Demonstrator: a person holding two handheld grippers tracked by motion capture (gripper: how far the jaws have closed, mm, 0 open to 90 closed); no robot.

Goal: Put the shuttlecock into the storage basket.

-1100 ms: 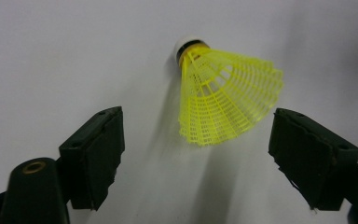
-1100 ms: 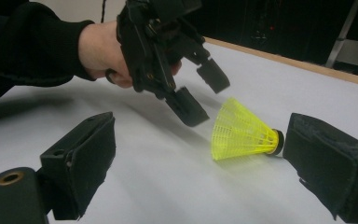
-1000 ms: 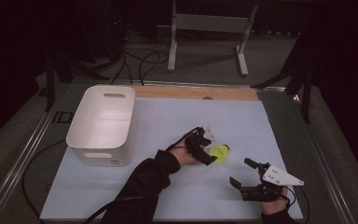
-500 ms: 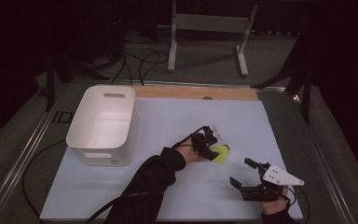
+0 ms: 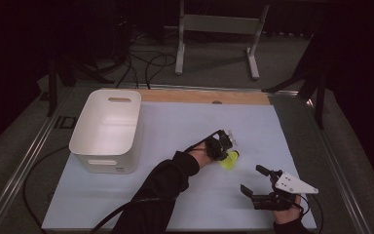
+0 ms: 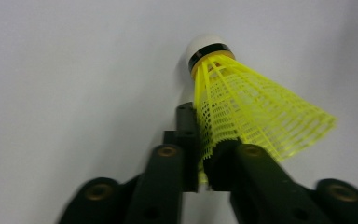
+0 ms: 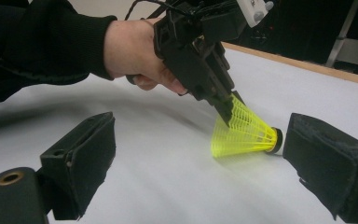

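Left gripper (image 6: 200, 158): jaws clamped on the skirt rim of the yellow plastic mesh shuttlecock with white cork and black band (image 6: 242, 107).
Shuttlecock: at the left gripper's tip, cork pointing away, just above the pale worktop (image 5: 185, 126); contact unclear.
Right gripper (image 5: 257, 181): jaws wide apart, empty, near the shuttlecock.
White plastic bin (image 5: 108, 127): well apart.

Bin (image 5: 106, 127) at table (image 5: 185, 122) left — shuttlecock (image 5: 229, 161) mid-table, right hand-held gripper (image 5: 256, 181) nearer, rightward.

A white bin (image 5: 108, 127) stands on the pale table (image 5: 175, 122).
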